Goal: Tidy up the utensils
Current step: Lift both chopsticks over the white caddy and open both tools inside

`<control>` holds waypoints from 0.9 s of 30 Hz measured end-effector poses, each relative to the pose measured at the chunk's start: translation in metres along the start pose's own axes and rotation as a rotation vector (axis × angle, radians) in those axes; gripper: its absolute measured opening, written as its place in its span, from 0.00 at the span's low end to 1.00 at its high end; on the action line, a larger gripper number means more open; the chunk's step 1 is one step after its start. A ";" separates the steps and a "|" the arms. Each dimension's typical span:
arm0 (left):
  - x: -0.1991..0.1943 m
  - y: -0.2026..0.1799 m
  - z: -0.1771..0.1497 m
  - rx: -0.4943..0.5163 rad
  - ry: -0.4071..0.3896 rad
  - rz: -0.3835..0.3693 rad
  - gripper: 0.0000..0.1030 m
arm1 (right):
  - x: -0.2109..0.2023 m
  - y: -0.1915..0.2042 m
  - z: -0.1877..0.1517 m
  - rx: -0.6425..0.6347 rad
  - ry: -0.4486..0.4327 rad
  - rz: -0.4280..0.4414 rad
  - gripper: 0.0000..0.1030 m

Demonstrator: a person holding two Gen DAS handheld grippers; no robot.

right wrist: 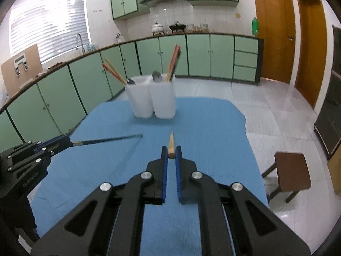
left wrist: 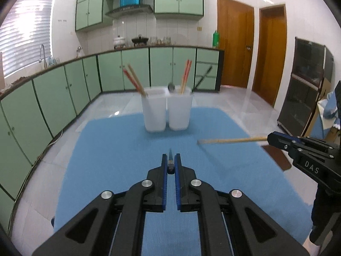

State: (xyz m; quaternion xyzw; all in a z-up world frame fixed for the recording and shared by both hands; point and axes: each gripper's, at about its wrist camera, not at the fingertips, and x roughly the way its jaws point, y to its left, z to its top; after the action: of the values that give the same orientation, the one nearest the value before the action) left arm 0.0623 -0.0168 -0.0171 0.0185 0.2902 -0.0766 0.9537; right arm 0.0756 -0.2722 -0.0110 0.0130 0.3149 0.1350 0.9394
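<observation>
Two white plastic holders stand side by side at the far end of the blue mat (left wrist: 119,153). The left holder (left wrist: 154,112) has red and wooden chopsticks (left wrist: 134,81). The right holder (left wrist: 180,111) has orange chopsticks (left wrist: 185,75) and a metal spoon (left wrist: 171,87). My left gripper (left wrist: 170,161) is shut on a dark chopstick (right wrist: 106,139), held above the mat and pointing forward. My right gripper (right wrist: 171,152) is shut on a wooden chopstick (left wrist: 232,140), also held above the mat. Both holders show in the right wrist view (right wrist: 139,101) (right wrist: 163,101).
A small brown stool (right wrist: 291,170) stands on the tiled floor right of the mat. Green cabinets (left wrist: 53,98) run along the left and back walls. A dark cabinet (left wrist: 307,85) stands at the right. Two wooden doors (left wrist: 234,40) are behind.
</observation>
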 end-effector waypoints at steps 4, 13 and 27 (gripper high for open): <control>-0.006 0.005 0.023 -0.010 -0.049 -0.018 0.06 | -0.008 0.002 0.028 -0.012 -0.045 0.030 0.06; 0.000 0.020 0.062 -0.024 -0.095 -0.069 0.06 | -0.009 0.008 0.087 -0.029 -0.071 0.109 0.06; 0.012 0.020 0.111 -0.006 -0.165 -0.105 0.06 | 0.003 0.009 0.169 -0.047 -0.158 0.126 0.06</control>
State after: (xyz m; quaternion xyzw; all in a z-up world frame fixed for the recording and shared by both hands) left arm 0.1362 -0.0071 0.0682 -0.0058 0.2112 -0.1270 0.9691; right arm 0.1764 -0.2523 0.1237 0.0216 0.2349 0.1997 0.9510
